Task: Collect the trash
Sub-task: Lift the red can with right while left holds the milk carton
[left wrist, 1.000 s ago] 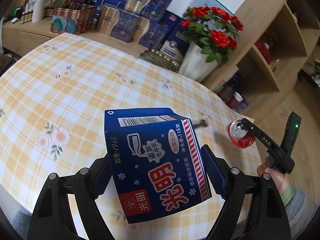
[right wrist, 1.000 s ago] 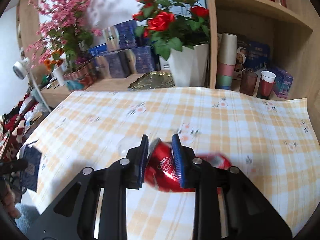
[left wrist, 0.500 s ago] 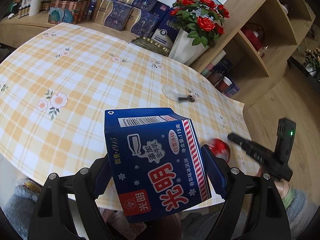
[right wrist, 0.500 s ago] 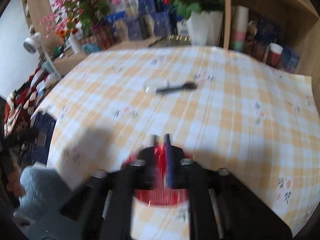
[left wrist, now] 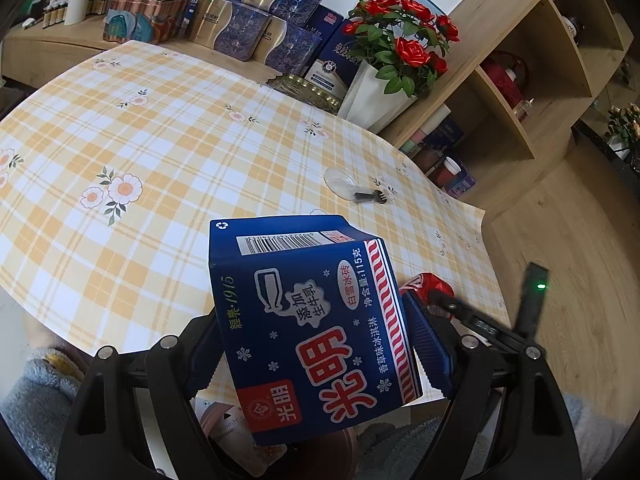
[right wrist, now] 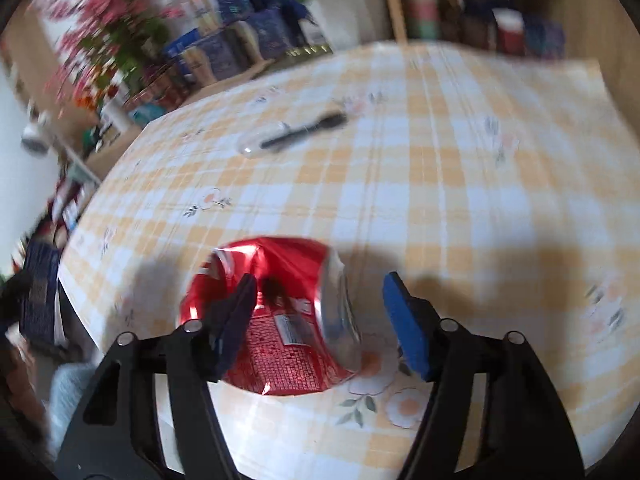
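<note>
A: Left wrist view. The left gripper is clamped on the blue carton, both pads flat on its sides, and holds it out past the near edge of the table. Below the carton, something brown shows, perhaps a bin; too little is visible to tell. The crushed red can peeks out by the carton's right side, at the near right corner. A clear lid with a small black brush lies toward the far right edge, untouched.

B: Right wrist view?

A: Blurred. The right gripper is opening; the can sits between the jaws, the right pad plainly clear of it, the left pad overlapping it, contact uncertain. The lid and brush lie well beyond, mid-table.

B: Progress?

A: Judged partway: carton and can are both lifted off the cloth but not yet visibly dropped; lid and brush remain.

B: Change from a second ago?

A: Then the right jaws pinched the can tightly over the table; now they spread, lower, at the near edge. The left grip is unchanged.
</note>
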Available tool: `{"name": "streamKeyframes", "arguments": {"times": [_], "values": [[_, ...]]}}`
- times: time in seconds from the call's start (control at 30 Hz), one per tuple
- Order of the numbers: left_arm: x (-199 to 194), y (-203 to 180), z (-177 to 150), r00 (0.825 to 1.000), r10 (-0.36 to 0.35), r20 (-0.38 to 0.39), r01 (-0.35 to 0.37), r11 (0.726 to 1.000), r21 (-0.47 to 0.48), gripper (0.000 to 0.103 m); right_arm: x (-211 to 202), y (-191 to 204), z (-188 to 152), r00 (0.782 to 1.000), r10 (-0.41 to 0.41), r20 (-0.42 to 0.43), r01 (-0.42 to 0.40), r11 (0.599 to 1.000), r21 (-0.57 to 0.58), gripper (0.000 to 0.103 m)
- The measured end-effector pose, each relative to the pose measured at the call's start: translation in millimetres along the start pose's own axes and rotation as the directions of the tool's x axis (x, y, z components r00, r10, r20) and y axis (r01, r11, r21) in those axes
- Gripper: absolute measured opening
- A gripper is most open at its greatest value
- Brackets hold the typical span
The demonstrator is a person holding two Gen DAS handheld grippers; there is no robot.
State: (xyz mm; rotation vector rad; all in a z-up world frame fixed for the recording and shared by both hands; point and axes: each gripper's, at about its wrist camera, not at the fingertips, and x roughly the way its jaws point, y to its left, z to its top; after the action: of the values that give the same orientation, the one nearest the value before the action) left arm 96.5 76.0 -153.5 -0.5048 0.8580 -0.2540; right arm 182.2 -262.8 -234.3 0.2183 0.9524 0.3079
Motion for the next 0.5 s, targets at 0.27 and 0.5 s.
{"name": "streamKeyframes", "arguments": {"times": [0.27,0.5], "values": [[2,3,-4,1.000,0.003,-0.015,-0.003,1.000,-0.014,0.080,11,-16,-7,0.988,0.145,0.047,-0.152,0.968,0.198,0.041],[-7,-3,-4,1.000,-0.008,0.000,0.008,1.000,-0.001,0.080,-26,5,-3,0.984,0.104,0.148,-0.121,0.986,0.115,0.040]]}}
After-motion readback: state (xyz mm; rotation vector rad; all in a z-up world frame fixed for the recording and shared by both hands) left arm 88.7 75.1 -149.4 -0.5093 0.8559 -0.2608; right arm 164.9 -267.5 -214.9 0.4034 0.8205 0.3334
